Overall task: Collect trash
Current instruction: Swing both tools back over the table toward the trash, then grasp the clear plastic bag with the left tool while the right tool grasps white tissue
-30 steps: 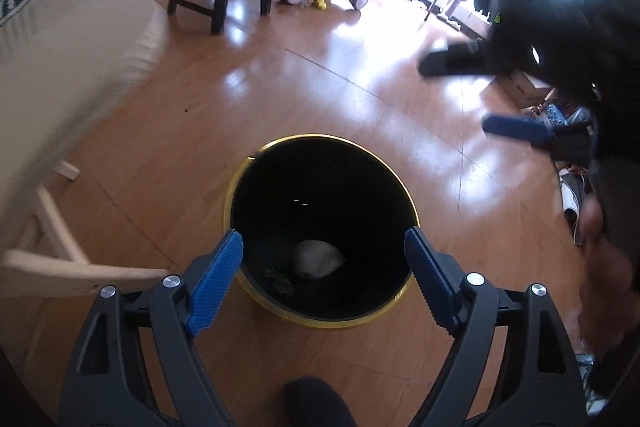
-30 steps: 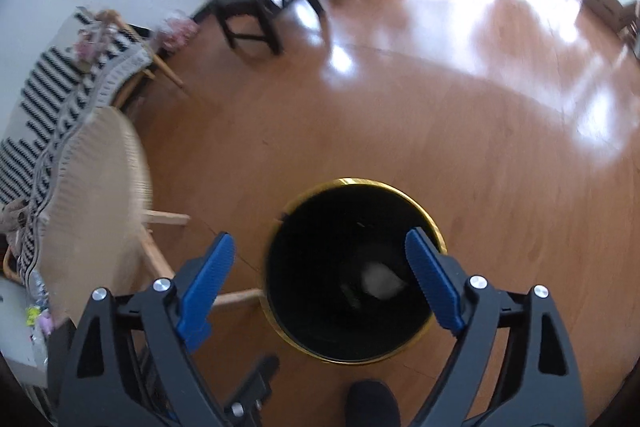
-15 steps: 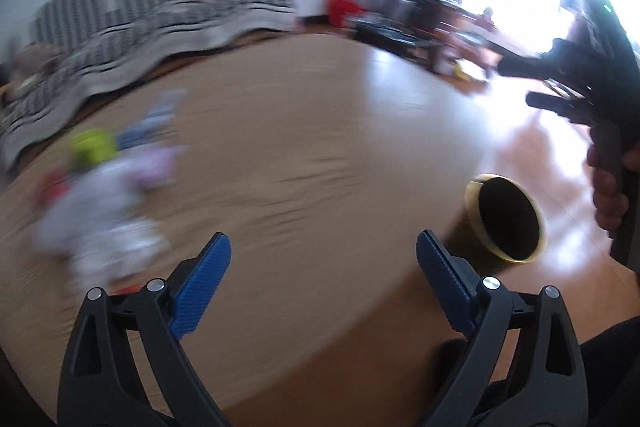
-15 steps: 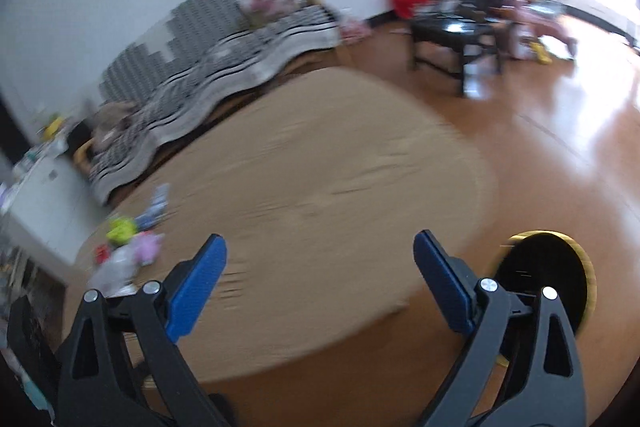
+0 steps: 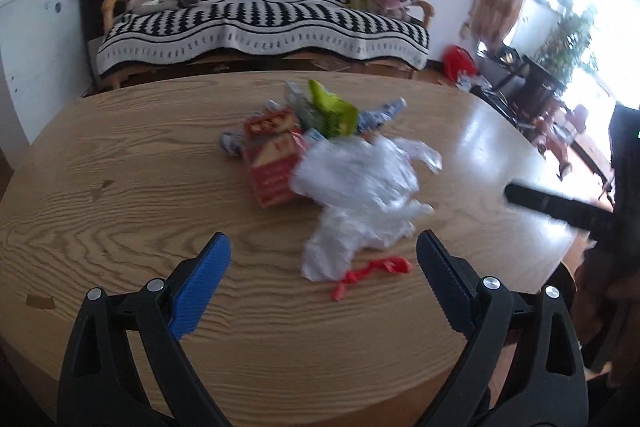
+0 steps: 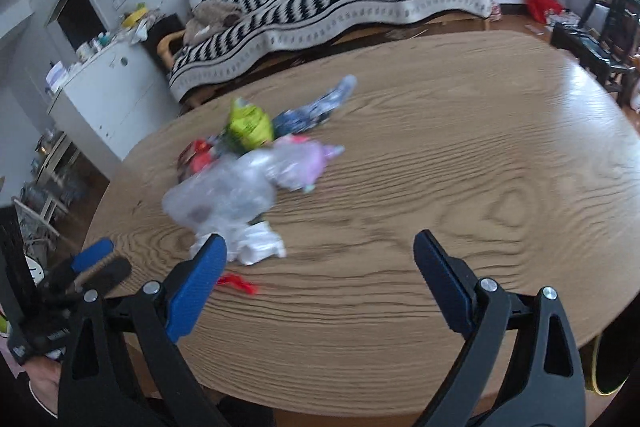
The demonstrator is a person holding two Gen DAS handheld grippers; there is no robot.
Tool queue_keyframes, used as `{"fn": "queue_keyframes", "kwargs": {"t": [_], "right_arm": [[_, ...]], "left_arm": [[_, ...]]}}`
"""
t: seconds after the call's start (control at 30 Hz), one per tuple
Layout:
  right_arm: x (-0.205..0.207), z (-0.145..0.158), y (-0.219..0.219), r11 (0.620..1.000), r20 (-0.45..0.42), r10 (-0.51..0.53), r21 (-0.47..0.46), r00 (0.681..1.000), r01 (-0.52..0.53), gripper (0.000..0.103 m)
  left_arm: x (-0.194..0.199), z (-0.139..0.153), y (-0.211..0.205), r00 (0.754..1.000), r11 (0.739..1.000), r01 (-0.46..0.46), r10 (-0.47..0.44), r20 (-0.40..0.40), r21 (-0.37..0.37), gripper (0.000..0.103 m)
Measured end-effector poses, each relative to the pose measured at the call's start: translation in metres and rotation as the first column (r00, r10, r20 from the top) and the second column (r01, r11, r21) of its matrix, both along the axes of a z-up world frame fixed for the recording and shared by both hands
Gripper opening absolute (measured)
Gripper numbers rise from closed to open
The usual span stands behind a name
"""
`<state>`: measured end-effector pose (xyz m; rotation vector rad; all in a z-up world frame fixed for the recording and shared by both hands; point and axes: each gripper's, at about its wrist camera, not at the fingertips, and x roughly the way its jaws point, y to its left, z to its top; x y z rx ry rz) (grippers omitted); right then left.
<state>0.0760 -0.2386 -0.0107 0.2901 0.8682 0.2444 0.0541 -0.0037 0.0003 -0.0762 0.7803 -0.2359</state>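
A pile of trash lies on the oval wooden table [image 5: 120, 187]: a clear plastic bag [image 5: 360, 179], a red carton [image 5: 272, 163], a green wrapper [image 5: 332, 107], a blue-white wrapper [image 5: 380, 115] and a red scrap [image 5: 372, 271]. My left gripper [image 5: 324, 279] is open and empty, just short of the bag and the red scrap. My right gripper [image 6: 320, 275] is open and empty over the table's near edge, right of the plastic bag [image 6: 224, 195], green wrapper [image 6: 248, 125] and red scrap [image 6: 238, 283]. The black bin's gold rim [image 6: 600, 379] shows below the table at the lower right.
A sofa with a black-and-white cover [image 5: 260, 11] stands behind the table. A white cabinet [image 6: 104, 95] is at the left. Dark furniture [image 6: 600, 39] and a red bag [image 5: 460, 61] stand at the right on the wood floor. The other gripper shows at the left edge [image 6: 60, 291].
Both grippers have swung up from over the black bin on the floor to the table top and now face the trash pile. Both stay open and empty.
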Motion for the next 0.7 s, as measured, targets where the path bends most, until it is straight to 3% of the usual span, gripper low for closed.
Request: {"fn": "queue_keyframes", "kwargs": {"t": [0.3,0.7], "right_arm": [[0.023,-0.014,0.052,0.998,-0.019,0.059,0.01,0.998,-0.058,0.091],[0.029,-0.014,0.067,0.997,-0.02,0.08,0.002,0.997,-0.08,0.091]], "left_arm": [[0.032,-0.002,0.025,0.999,0.997,-0.051,0.052,0.011,-0.051,0.091],[0.052,-0.008,0.023,0.999,0.995,-0.053,0.052,-0.007,-0.083,0.091]]}}
